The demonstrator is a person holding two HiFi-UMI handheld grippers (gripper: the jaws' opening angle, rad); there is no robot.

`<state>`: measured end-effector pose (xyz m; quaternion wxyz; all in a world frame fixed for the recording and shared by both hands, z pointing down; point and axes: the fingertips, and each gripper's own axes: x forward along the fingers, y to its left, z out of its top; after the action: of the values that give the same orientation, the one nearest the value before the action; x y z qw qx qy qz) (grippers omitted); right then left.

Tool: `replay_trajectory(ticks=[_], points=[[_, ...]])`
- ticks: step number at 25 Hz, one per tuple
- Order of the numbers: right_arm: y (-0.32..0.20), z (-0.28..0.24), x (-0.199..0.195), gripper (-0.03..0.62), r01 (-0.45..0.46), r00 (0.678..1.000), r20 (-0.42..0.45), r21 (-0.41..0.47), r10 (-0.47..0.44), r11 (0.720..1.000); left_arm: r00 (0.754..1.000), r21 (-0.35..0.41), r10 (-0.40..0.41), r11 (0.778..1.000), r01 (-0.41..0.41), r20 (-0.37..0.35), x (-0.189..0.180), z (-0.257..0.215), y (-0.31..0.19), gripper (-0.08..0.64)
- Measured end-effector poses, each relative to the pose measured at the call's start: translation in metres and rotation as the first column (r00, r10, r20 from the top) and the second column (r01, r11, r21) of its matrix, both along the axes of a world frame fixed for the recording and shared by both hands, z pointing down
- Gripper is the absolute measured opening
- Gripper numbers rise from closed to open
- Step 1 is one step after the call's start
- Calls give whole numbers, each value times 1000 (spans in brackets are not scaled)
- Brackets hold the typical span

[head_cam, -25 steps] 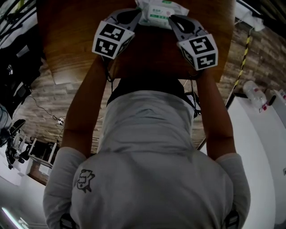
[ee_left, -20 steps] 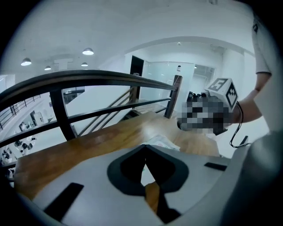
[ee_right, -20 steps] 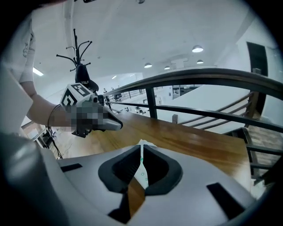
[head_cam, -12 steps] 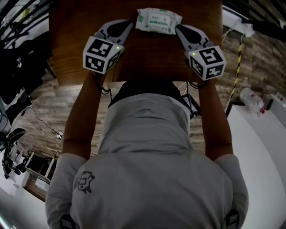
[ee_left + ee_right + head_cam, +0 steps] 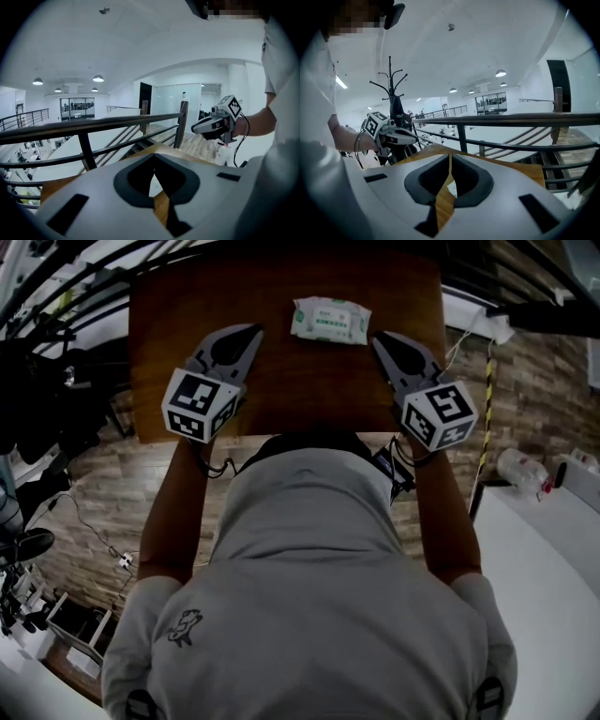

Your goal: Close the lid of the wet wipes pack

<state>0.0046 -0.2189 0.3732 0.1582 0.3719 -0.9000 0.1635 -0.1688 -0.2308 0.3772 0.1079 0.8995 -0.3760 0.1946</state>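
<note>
Grey two-jaw left gripper [image 5: 251,331] and its twin, the right gripper [image 5: 380,337], each carrying a black-and-white marker cube, have both backed off since a second ago. Then they flanked the pack tight on either side. Now each sits clear of it, nearer the table's front edge.

White soft-plastic rectangular wet wipes pack [image 5: 330,319] with a green label: lying flat near the far edge of the brown wooden table [image 5: 281,395], roughly centred, nothing touching it. Top looks flat, but it's too small to confirm the lid is sealed.

Left gripper: left of the pack, tips angled toward it, apart from it. Its own view [image 5: 153,158] shows the jaw tips meeting, clenched on nothing.

Right gripper: right of the pack, also apart. Its own view [image 5: 450,156] shows the jaws drawn together to a thin seam, empty.

Each gripper view catches the opposite unit held in mid-air across the table: right one [image 5: 194,129], left one [image 5: 415,138]. Dark metal railing [image 5: 93,127] runs behind the table's far side.
</note>
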Motion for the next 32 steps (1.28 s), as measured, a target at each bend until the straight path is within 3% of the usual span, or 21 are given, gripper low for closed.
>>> replay_trajectory(ticks=[5,9,16,32], points=[[20,-35,-8,43,2,1000,11,49,-3,999,1000,62,-7,998,9,-24,-11,-42,21,14],[31,-49,-7,43,-6,1000,12,71,5,997,1000,125,12,992,-13,12,-17,-61,39,13],[55,-80,-9,43,-32,999,48,118,27,993,996,114,-22,993,33,-92,-33,-87,68,14],[72,-89,-13,43,-68,996,73,129,59,989,994,160,-4,987,23,-113,-41,-106,87,12]])
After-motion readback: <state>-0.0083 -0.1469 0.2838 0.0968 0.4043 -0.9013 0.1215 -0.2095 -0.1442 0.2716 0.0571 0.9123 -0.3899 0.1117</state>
